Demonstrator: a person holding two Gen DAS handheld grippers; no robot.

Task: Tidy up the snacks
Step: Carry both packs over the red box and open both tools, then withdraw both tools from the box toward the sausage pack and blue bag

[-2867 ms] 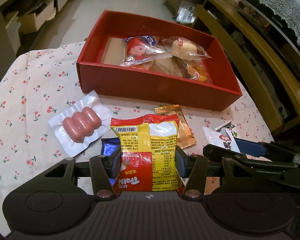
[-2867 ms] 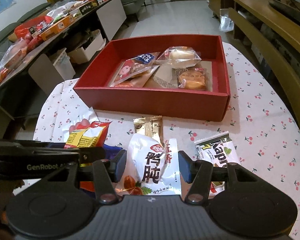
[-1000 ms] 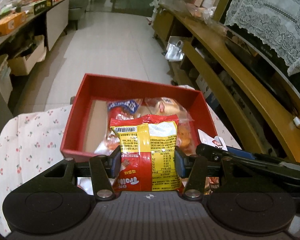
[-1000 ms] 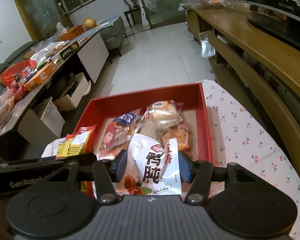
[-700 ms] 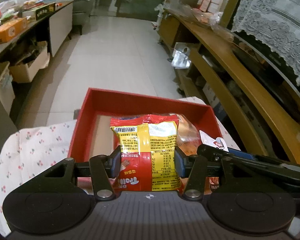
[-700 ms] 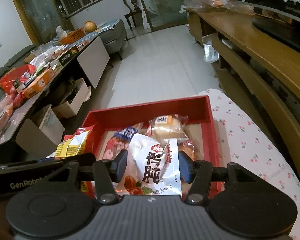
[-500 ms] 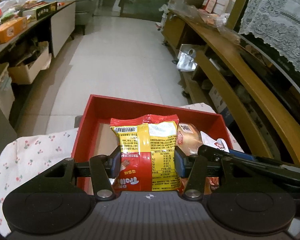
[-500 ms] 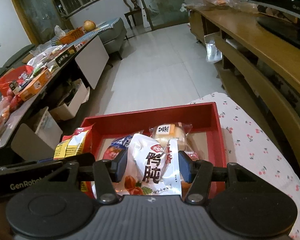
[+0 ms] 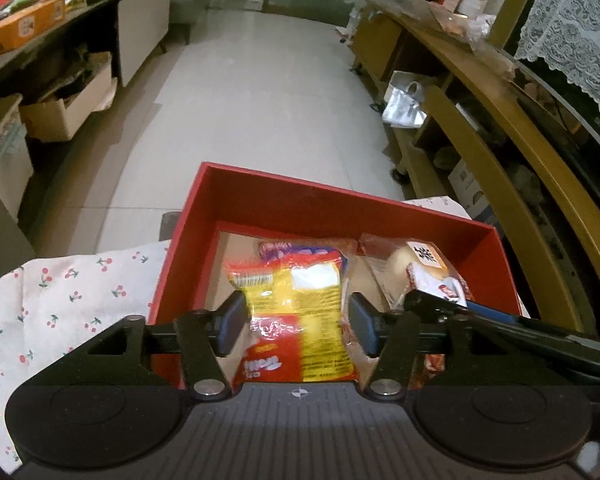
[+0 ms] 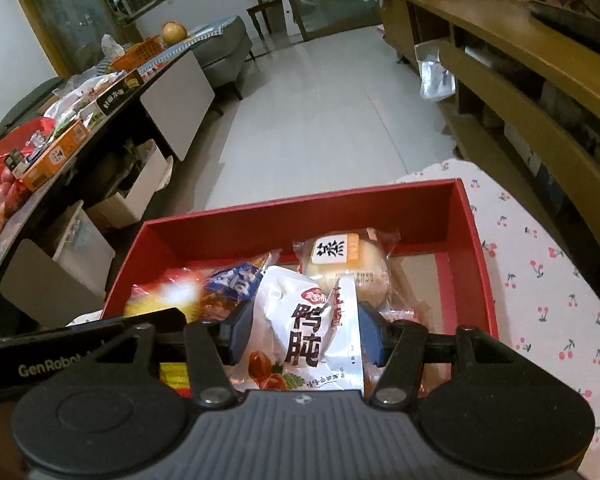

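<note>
My left gripper hangs over the near part of the red box. Its fingers stand apart from the red and yellow snack bag, which looks blurred and loose between them, dropping into the box. My right gripper is shut on a white duck snack pouch and holds it above the red box. In the box lie a wrapped bun, a blue and red packet and other snacks.
The box sits on a table with a cherry-print cloth. A wooden bench runs along the right. A cluttered dark counter and cardboard boxes stand at the left. Tiled floor lies beyond.
Both grippers have moved forward over the red box. The left gripper's fingers have opened and the red and yellow bag has slipped lower and blurred. The right gripper still holds its pouch.
</note>
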